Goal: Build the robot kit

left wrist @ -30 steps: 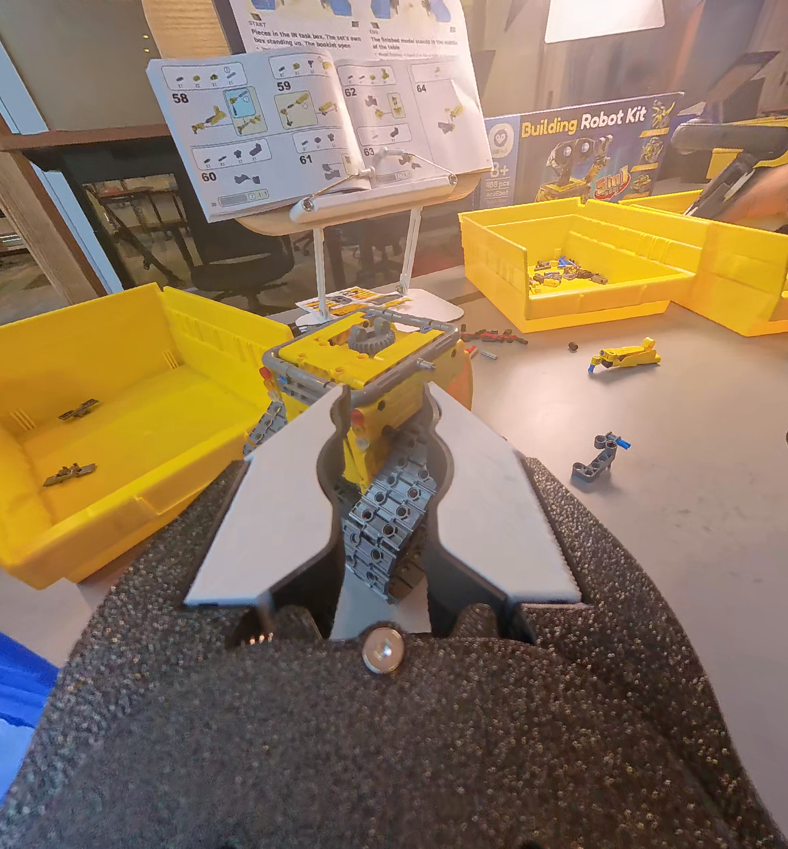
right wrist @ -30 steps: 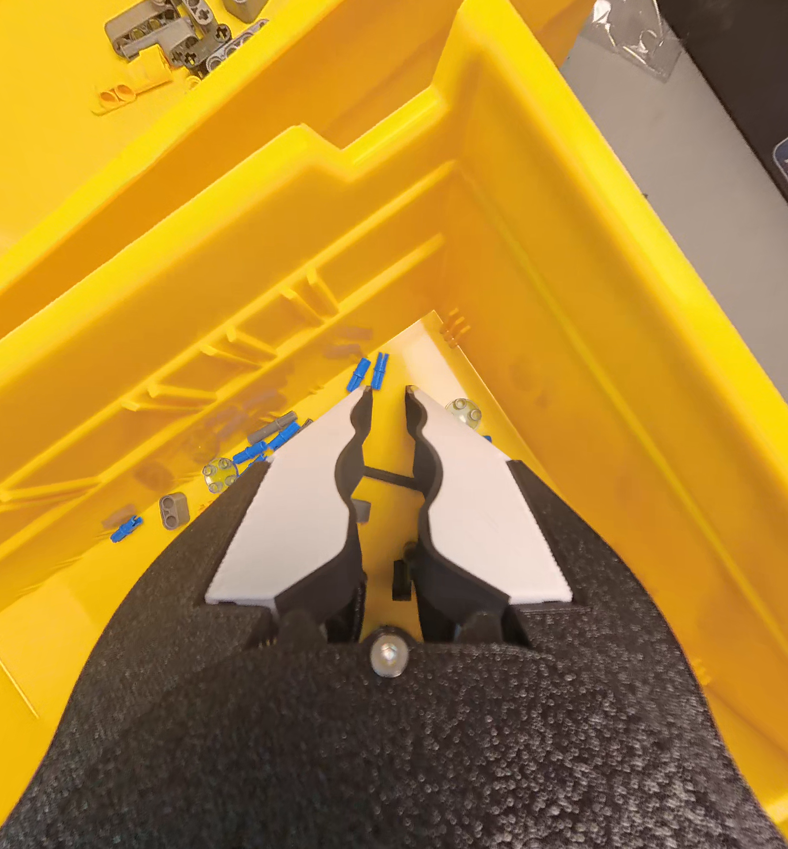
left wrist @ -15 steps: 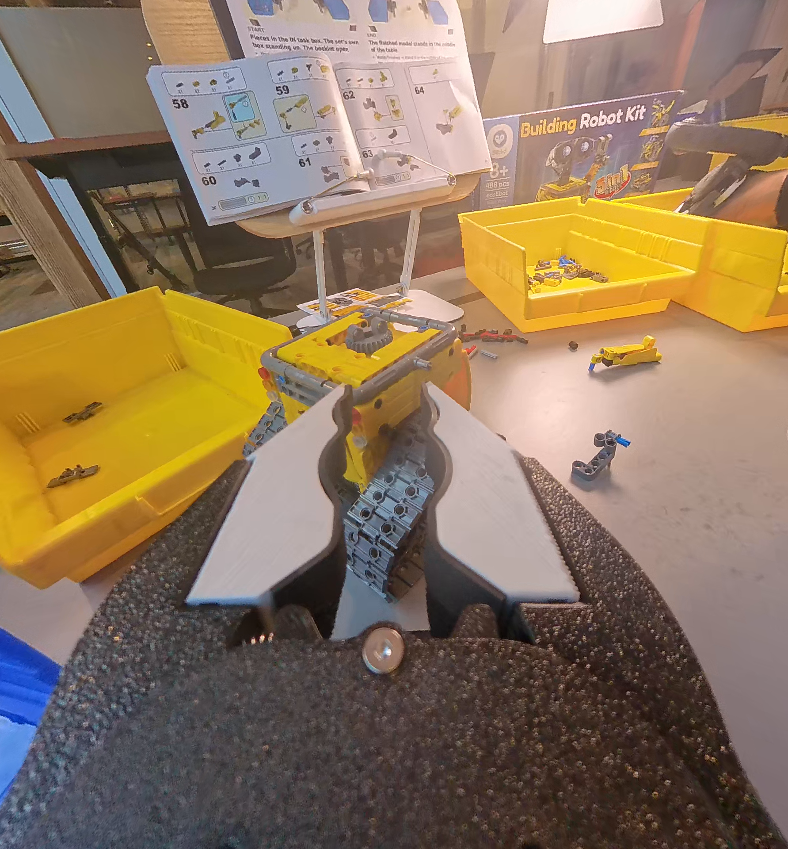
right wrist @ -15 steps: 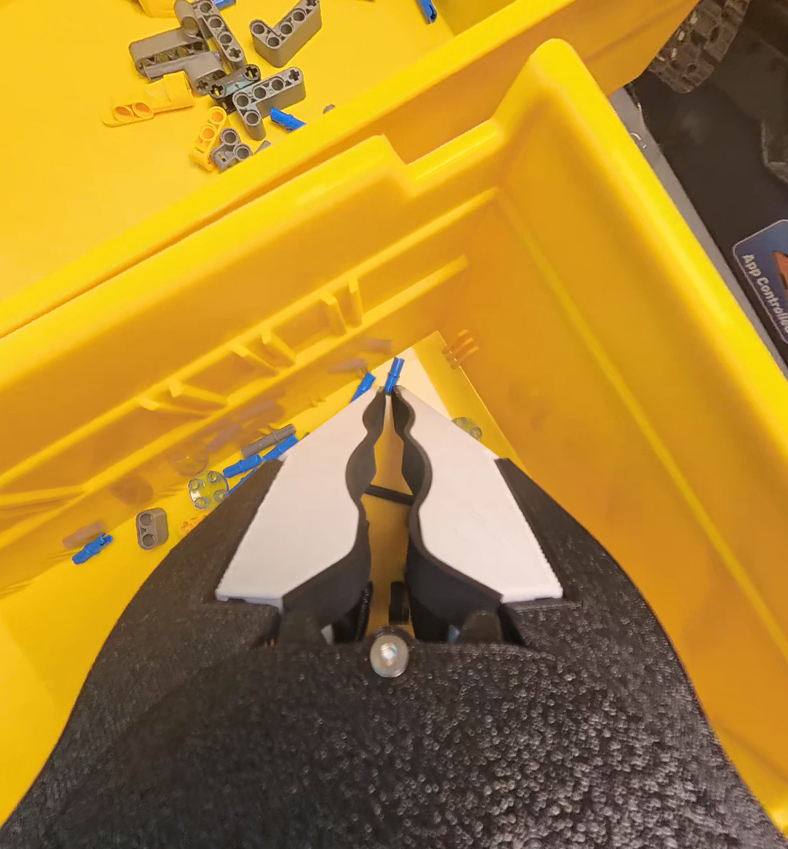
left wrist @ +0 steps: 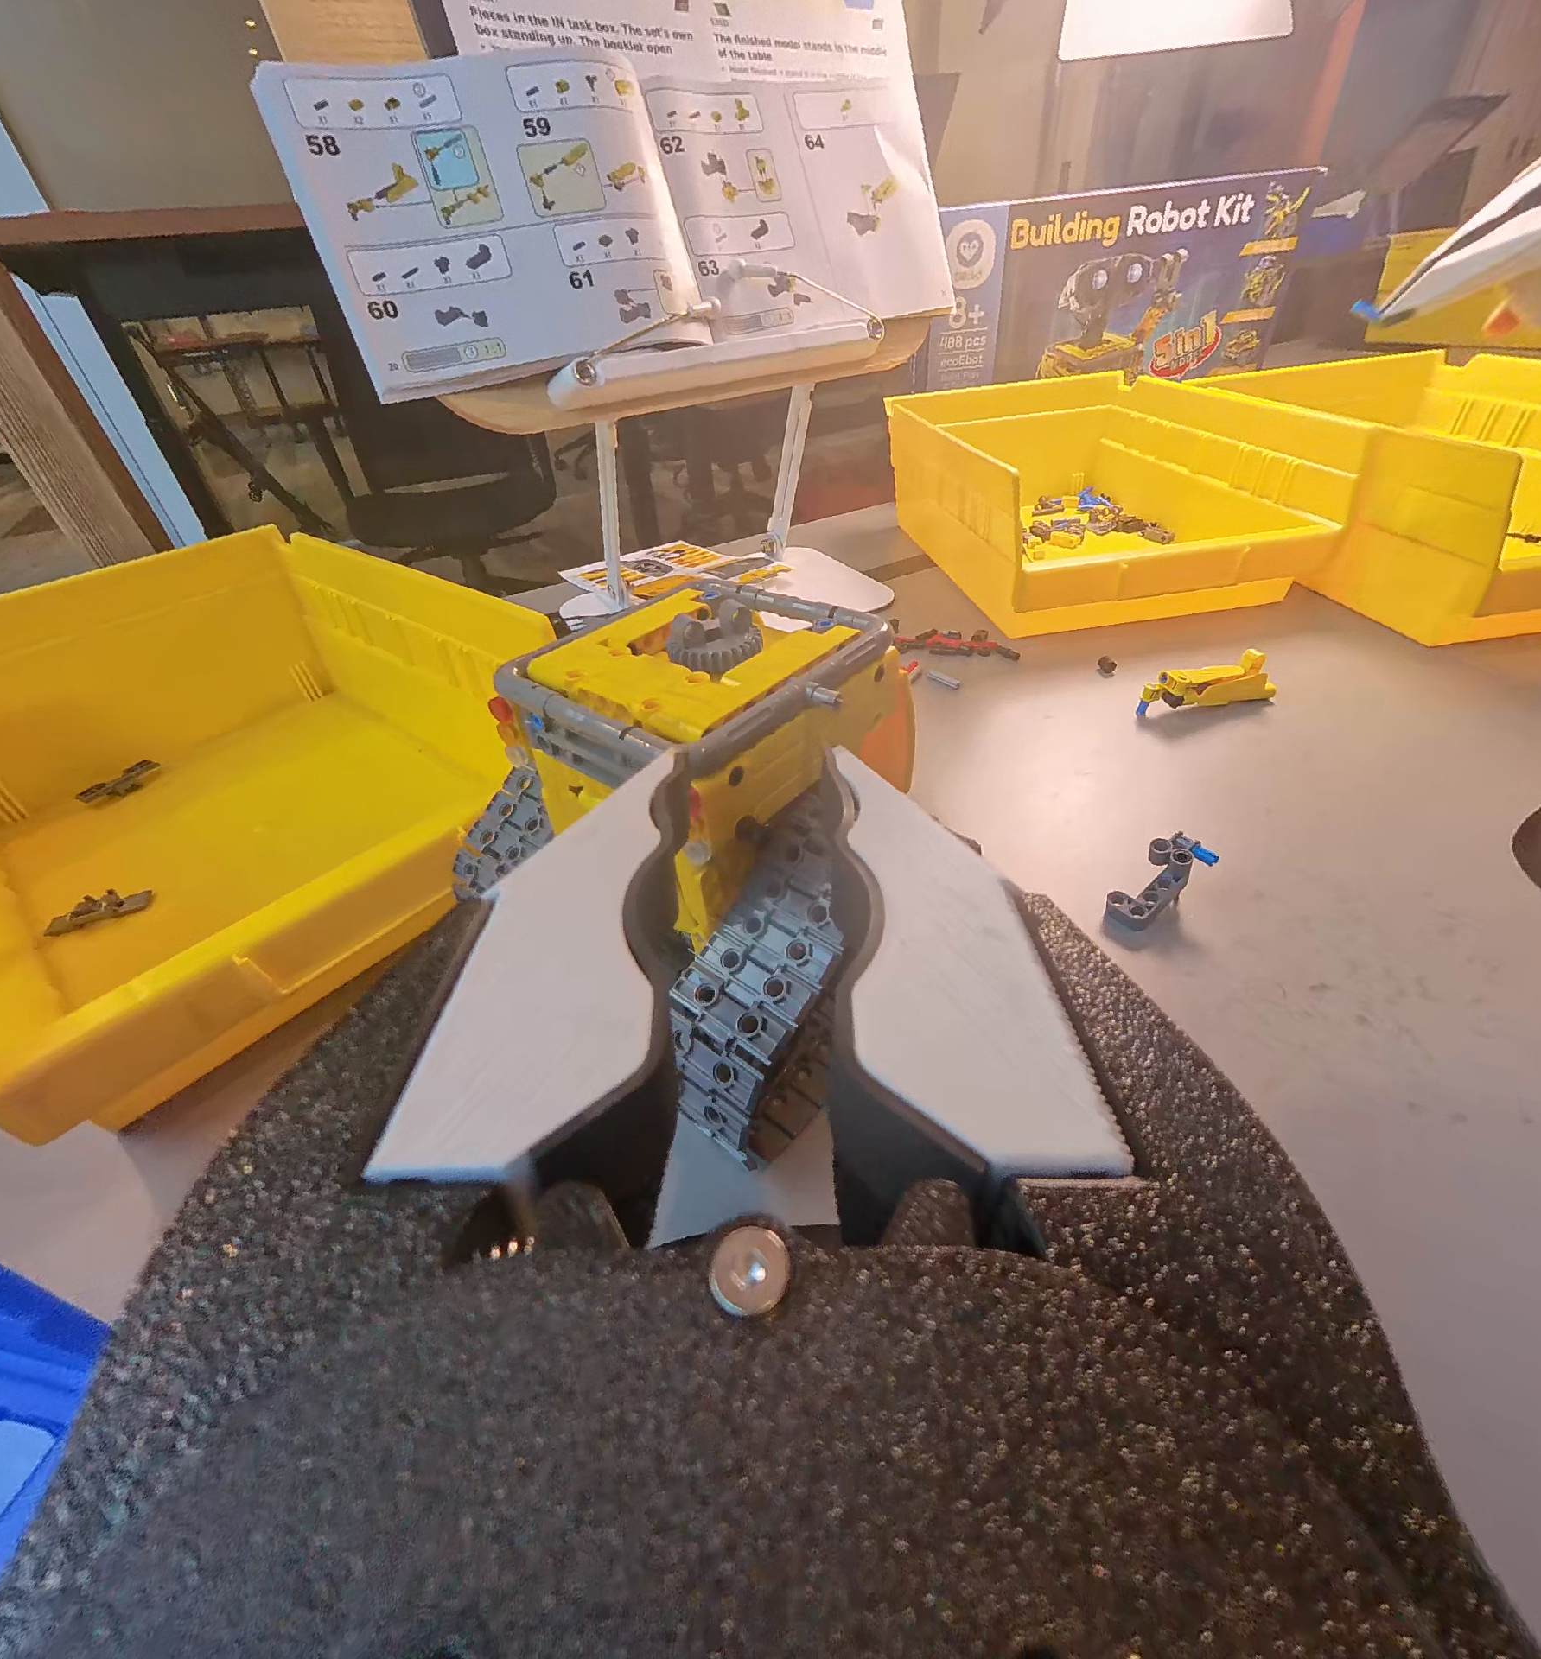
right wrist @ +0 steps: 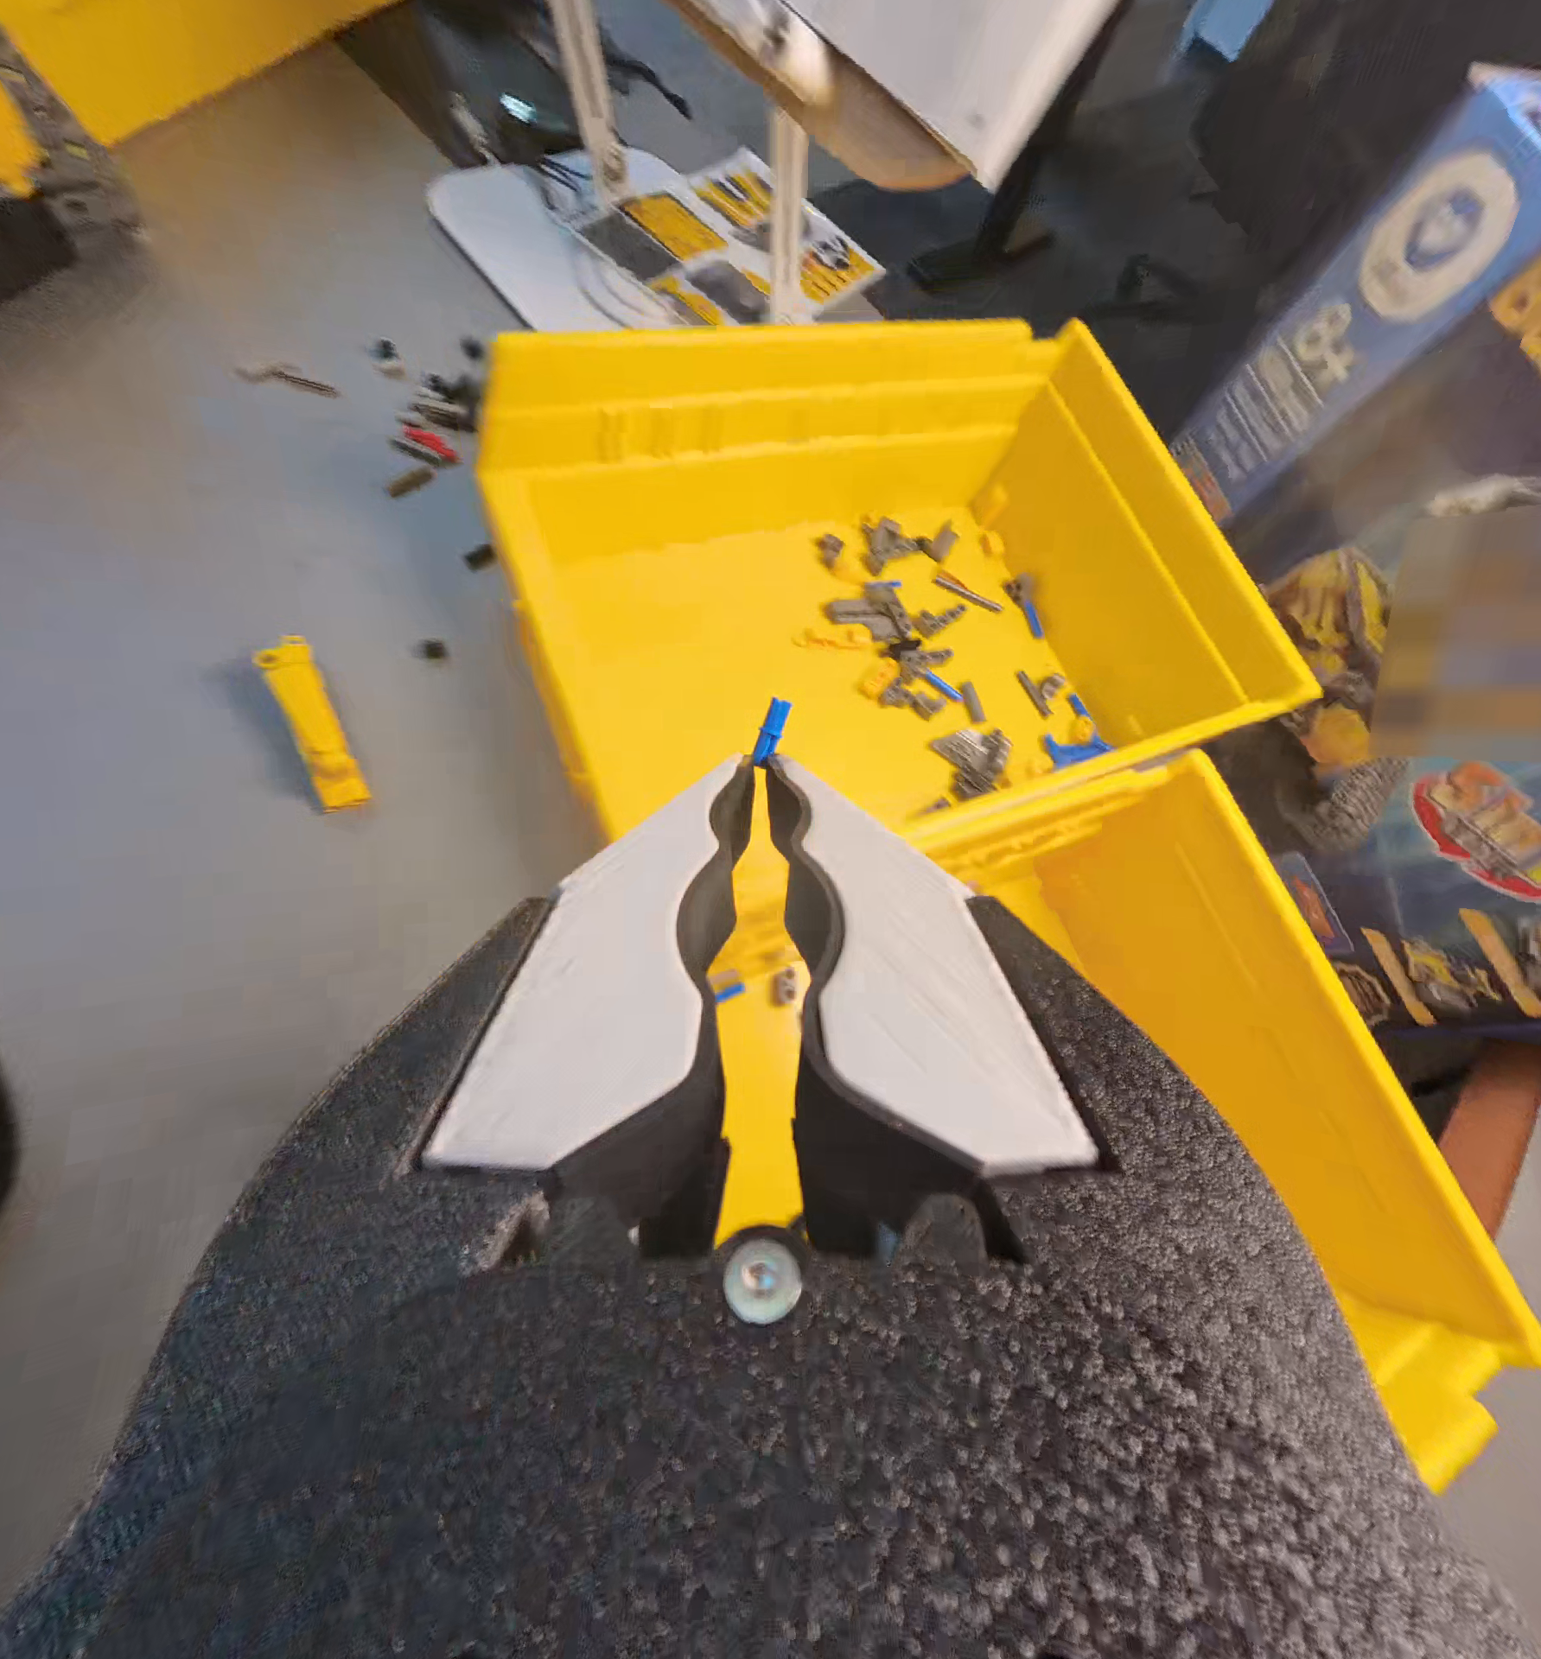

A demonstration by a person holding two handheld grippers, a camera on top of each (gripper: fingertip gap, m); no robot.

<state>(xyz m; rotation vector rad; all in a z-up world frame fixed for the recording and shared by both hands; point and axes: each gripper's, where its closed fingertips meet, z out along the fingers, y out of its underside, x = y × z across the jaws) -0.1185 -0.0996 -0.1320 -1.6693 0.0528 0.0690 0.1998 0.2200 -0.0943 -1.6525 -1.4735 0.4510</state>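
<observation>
Between left gripper [left wrist: 753, 781] fingers: tracked yellow model [left wrist: 704, 718], clamped at its rear corner. Right gripper [right wrist: 759, 761] pinches blue pin [right wrist: 774, 718] at tips, above parts bin [right wrist: 1269, 664].

Yellow/grey tracked model [left wrist: 704, 709]; blue pin [right wrist: 772, 718]; yellow bins [right wrist: 1135, 557]; grey table [left wrist: 1287, 1032].

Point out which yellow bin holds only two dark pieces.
The big yellow bin left of the tracked model in the left wrist view; the bin on the right holds a heap of many small parts.
</observation>
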